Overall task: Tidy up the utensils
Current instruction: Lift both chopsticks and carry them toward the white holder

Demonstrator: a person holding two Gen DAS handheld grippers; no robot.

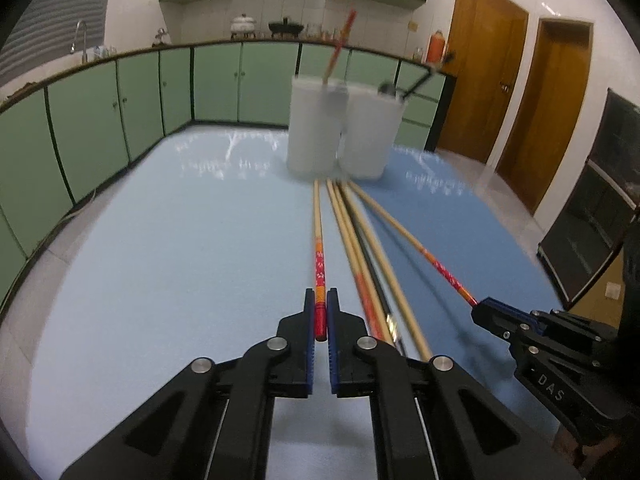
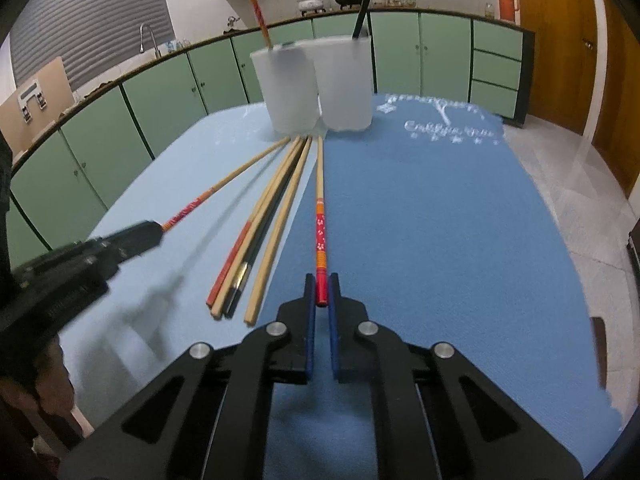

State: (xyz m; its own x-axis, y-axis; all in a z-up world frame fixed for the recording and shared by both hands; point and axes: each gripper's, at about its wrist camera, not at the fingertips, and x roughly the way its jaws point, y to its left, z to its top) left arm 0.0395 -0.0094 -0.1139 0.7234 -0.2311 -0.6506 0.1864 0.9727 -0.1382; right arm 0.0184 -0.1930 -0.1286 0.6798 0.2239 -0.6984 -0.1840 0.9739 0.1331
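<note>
Two frosted white cups (image 1: 316, 126) (image 1: 372, 134) stand at the far side of the blue mat; the left one holds a red-ended chopstick (image 1: 339, 46), the right one a black utensil (image 2: 366, 0). Several loose chopsticks (image 1: 360, 248) lie in a fan in front of them. My left gripper (image 1: 320, 300) is shut on the red end of a chopstick (image 1: 319, 264). My right gripper (image 2: 321, 284) is shut on the red end of another chopstick (image 2: 320, 232). Each gripper shows in the other's view (image 1: 520, 328) (image 2: 80, 256).
The table is covered by a light blue mat (image 1: 180, 240) and a darker blue mat (image 2: 440, 220). Green kitchen cabinets (image 1: 120, 112) run behind it, with wooden doors (image 1: 480, 80) at the right and a black case (image 1: 592, 220) near the floor.
</note>
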